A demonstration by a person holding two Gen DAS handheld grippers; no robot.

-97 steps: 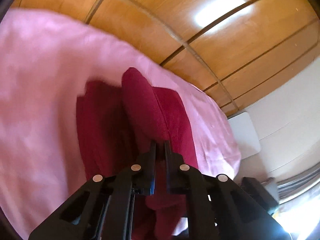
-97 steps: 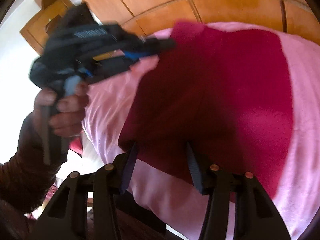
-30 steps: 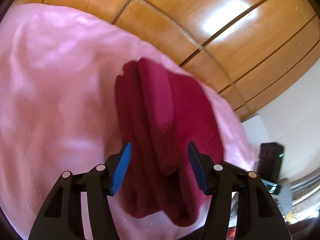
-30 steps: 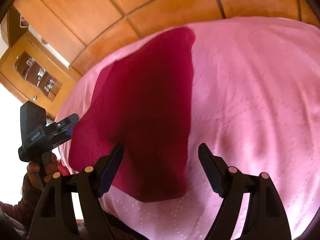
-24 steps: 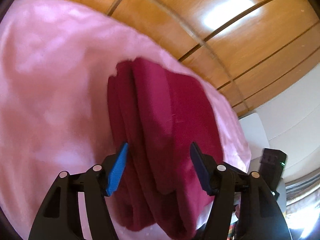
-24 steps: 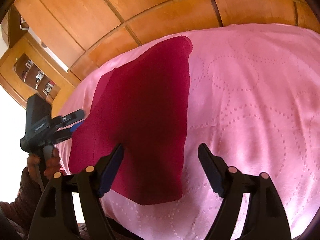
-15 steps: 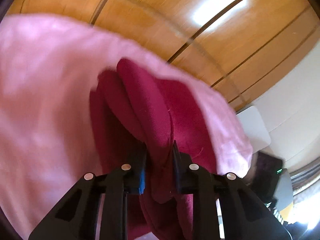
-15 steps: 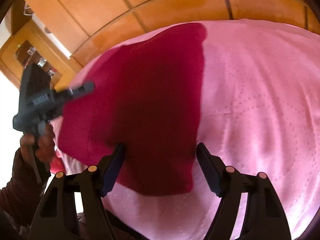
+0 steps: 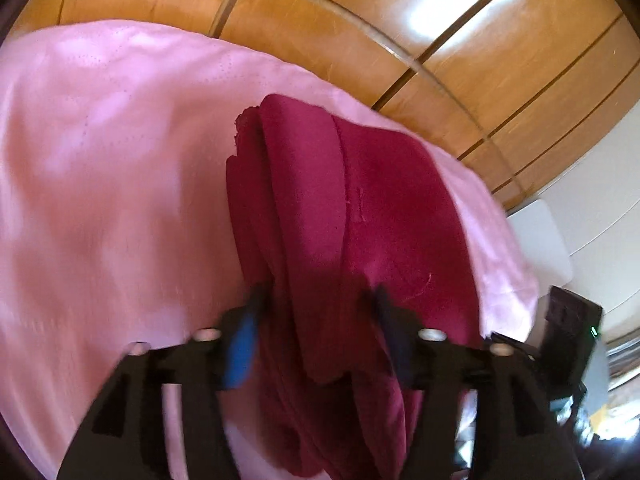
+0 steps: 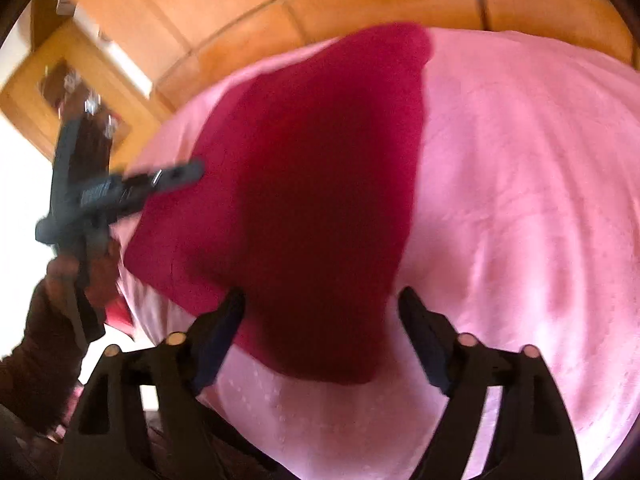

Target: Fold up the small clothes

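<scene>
A dark red garment [image 9: 352, 240] lies folded in layers on the pink bedcover [image 9: 100, 200]. My left gripper [image 9: 316, 316] is open, its jaws on either side of the garment's near folded edge. In the right wrist view the garment [image 10: 312, 200] lies flat and wide on the cover. My right gripper [image 10: 320, 320] is open, just above the garment's near edge. The left gripper also shows in the right wrist view [image 10: 176, 176], at the garment's left edge, held by a hand.
A wooden wall of panels [image 9: 360, 20] stands behind the bed. A wooden cabinet [image 10: 72, 76] is at the far left in the right wrist view. The bed's edge drops off at the right, by a white box [image 9: 540, 236].
My left gripper, shut on a fold of the garment half a second ago, has opened and let it go. The right gripper stays open and has moved a little closer to the garment.
</scene>
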